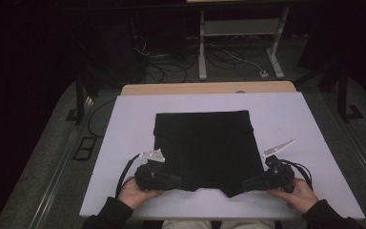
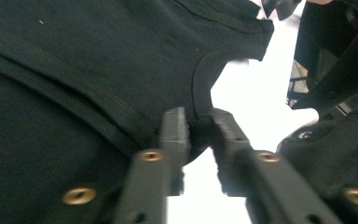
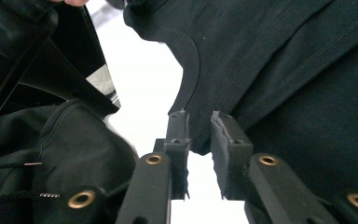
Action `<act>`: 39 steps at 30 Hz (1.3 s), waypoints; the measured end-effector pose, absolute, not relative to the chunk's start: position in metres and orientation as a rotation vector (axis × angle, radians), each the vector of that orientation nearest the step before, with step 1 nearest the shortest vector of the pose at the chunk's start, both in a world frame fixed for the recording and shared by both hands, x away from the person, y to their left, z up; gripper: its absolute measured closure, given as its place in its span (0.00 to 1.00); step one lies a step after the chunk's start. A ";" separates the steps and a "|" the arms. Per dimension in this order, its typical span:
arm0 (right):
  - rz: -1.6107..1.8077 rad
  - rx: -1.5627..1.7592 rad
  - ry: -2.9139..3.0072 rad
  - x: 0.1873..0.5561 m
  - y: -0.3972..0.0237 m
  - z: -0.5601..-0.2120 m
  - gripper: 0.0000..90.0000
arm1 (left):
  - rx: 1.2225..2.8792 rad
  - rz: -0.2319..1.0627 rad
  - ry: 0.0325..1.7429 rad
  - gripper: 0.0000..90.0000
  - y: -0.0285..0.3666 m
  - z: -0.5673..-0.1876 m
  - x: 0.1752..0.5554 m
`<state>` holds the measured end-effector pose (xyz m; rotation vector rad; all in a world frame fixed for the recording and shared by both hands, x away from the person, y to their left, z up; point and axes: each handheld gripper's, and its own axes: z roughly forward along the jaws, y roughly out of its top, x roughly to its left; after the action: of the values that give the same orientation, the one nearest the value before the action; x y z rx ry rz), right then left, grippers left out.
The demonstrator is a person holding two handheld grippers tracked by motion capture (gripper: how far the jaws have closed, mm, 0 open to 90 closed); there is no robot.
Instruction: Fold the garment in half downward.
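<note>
You hold the left gripper and the right gripper low at the near edge of the white board-topped desk, one at each shoulder of the folded black cotton T-shirt.

Left gripper view: the jaws stand slightly apart with the shirt's shoulder edge between them, beside the ribbed neckline. The pads do not look pressed onto the cloth; you appear to have released it, or very nearly. Right gripper view: same finding. The jaws are parted, the fabric edge lies in the gap, and no firm pinch is evident.

Progress, as judged from the layout: the fold appears largely done. The shirt lies flat as a near-square, its collar end toward you at the near edge and its straight folded edge toward the far side, roughly centred between the left and right edges. What remains looks like drawing both grippers clear without dragging the cloth, and perhaps one further fold.

Condition of the garment: plain black knit, visible stitched seams, a few pale lint specks, neckline curving open toward you. The near corners are slightly uneven where the jaws sit. The far wooden desk edge is bare.
</note>
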<state>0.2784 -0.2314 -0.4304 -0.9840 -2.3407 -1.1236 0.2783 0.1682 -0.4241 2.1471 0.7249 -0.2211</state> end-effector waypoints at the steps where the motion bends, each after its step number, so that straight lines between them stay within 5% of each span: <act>1: -1.128 -0.986 -2.340 0.278 -0.232 -0.430 0.80 | 2.145 -0.219 0.726 0.71 0.168 -0.423 0.278; 10: -1.197 -1.018 -2.396 0.274 -0.233 -0.424 0.54 | 2.152 -0.170 0.714 0.37 0.168 -0.419 0.274; 26: -1.272 -1.108 -2.454 0.274 -0.233 -0.410 0.00 | 2.123 -0.085 0.718 0.00 0.171 -0.416 0.275; 39: -1.376 -1.093 -2.508 0.284 -0.225 -0.391 0.00 | 2.033 0.055 0.800 0.00 0.196 -0.409 0.276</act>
<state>0.2845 -0.2248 -0.3909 -1.0931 -2.5084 -1.3756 0.2755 0.1956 -0.4090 2.0328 0.8005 0.0548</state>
